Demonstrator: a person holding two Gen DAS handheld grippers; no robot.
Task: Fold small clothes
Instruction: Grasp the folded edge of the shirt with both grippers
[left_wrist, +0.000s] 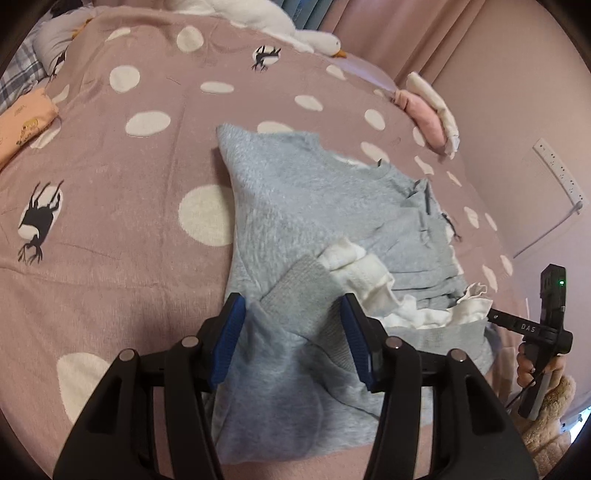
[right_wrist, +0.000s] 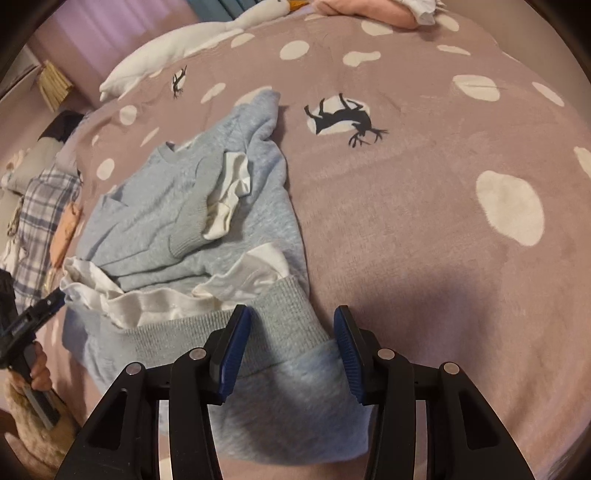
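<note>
Two tongs, left tongs and right tongs, both parted, gripping nothing, over crumpled light-blue knit sweater (white lining showing) lying on mauve white-spotted bed blanket.

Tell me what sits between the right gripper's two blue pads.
In the right wrist view, the right gripper stands open over the light blue sweater; its ribbed grey hem lies between the pads, which do not press on it.
</note>
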